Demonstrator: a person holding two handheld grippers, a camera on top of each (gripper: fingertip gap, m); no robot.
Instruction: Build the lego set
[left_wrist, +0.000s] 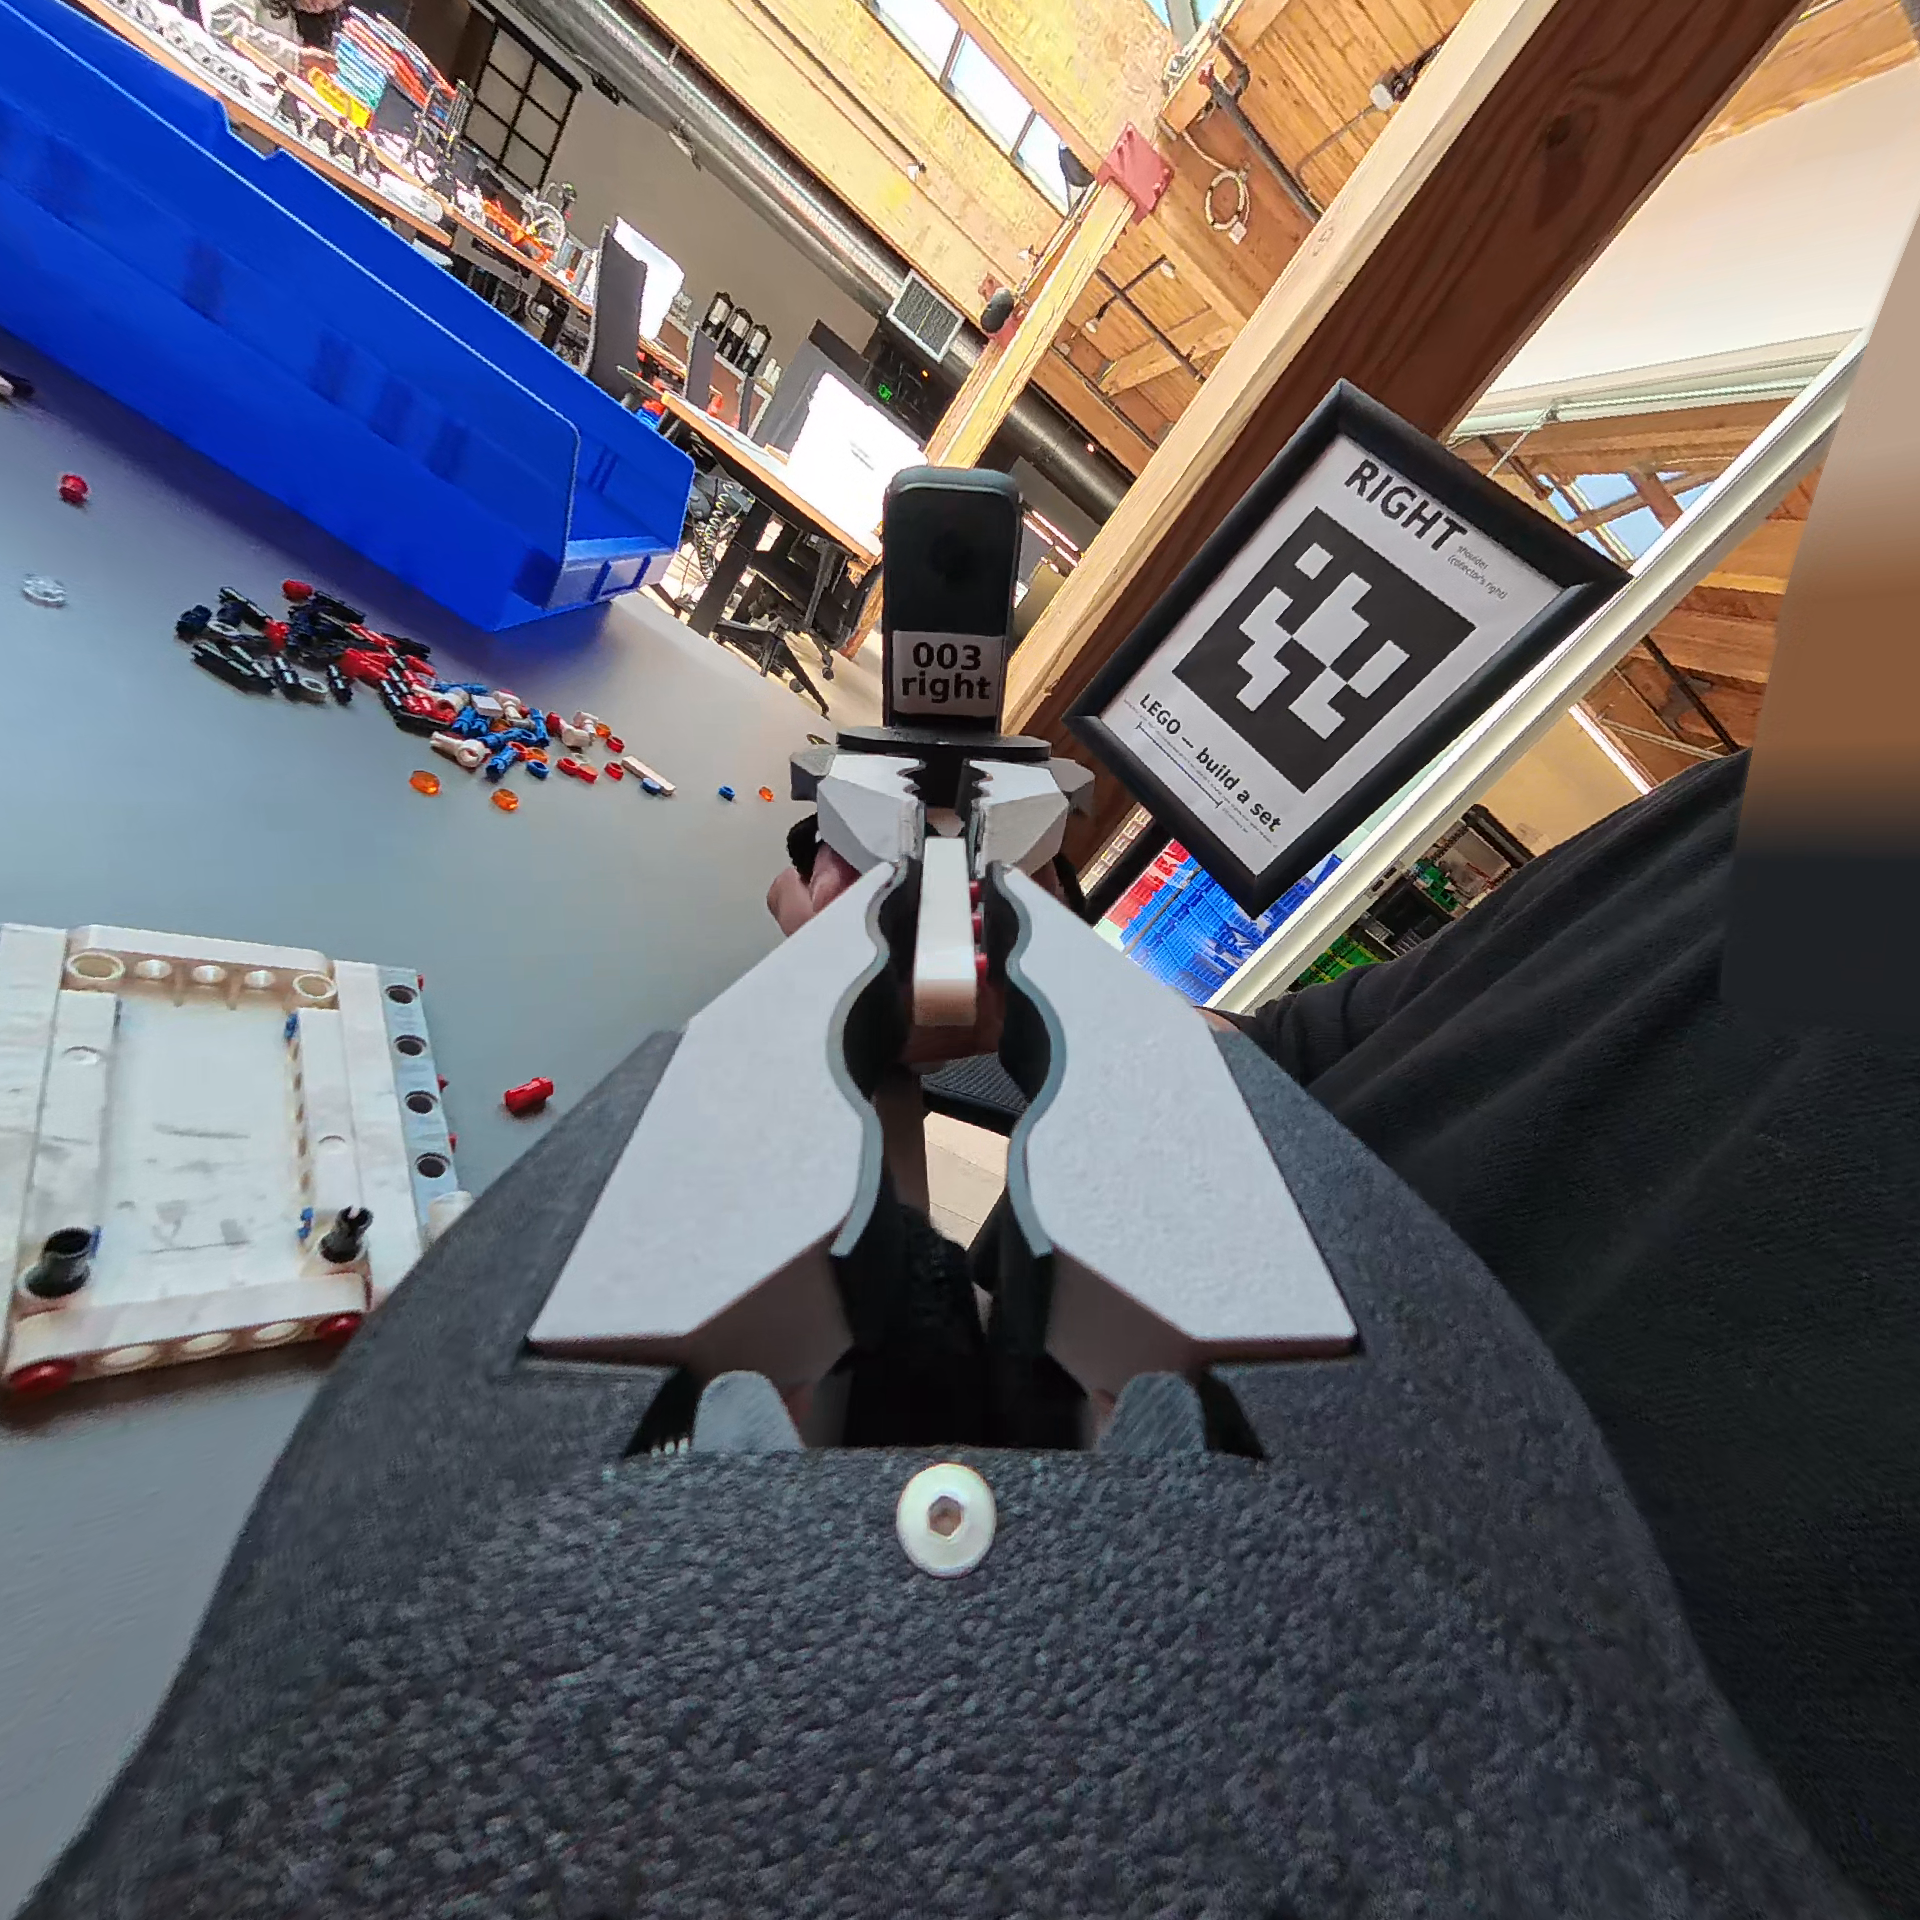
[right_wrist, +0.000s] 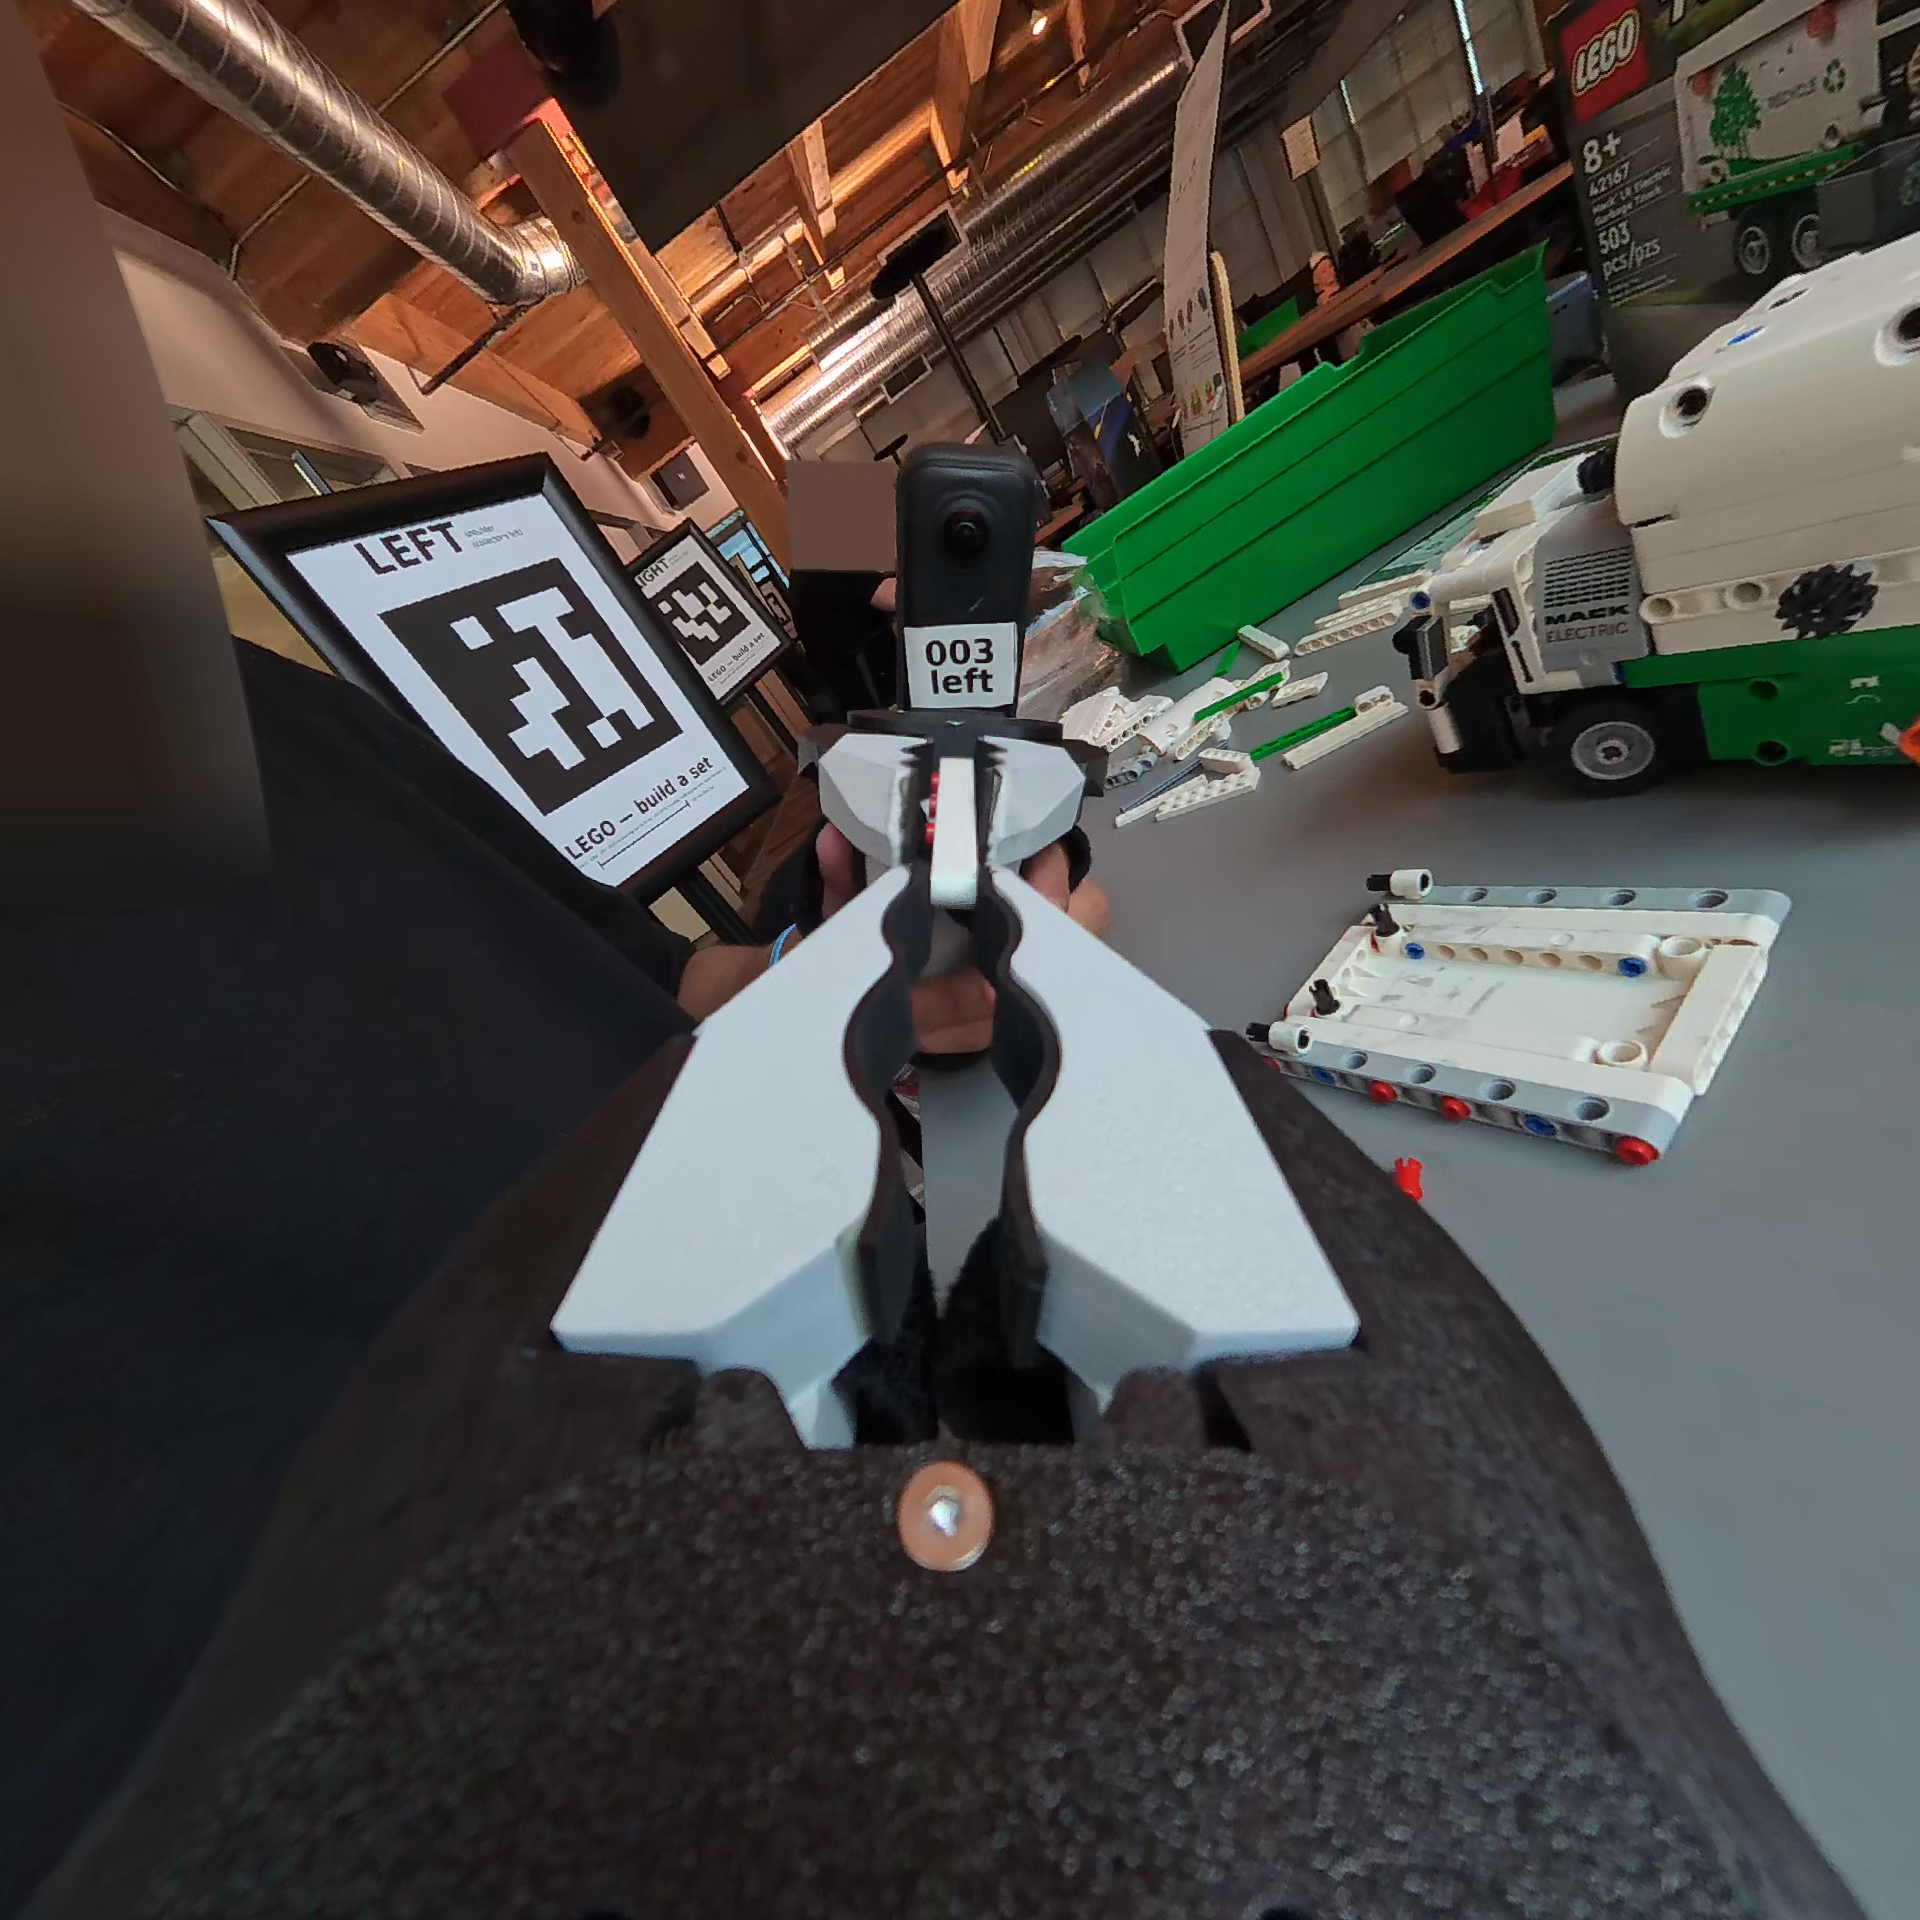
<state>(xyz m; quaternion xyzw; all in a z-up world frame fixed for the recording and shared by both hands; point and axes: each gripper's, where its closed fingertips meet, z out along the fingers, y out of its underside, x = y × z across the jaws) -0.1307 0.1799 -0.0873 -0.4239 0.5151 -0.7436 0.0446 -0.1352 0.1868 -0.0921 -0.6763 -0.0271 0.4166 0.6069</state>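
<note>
Lego beam (left_wrist: 943, 940) clamped between both hand-held grippers.

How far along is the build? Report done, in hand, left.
Done: the white frame, pins fitted, lies on the table. In hand: the left gripper clamps a white beam with red pins; the right gripper meets its end. Left: loose pins and spare beams unused.
</note>
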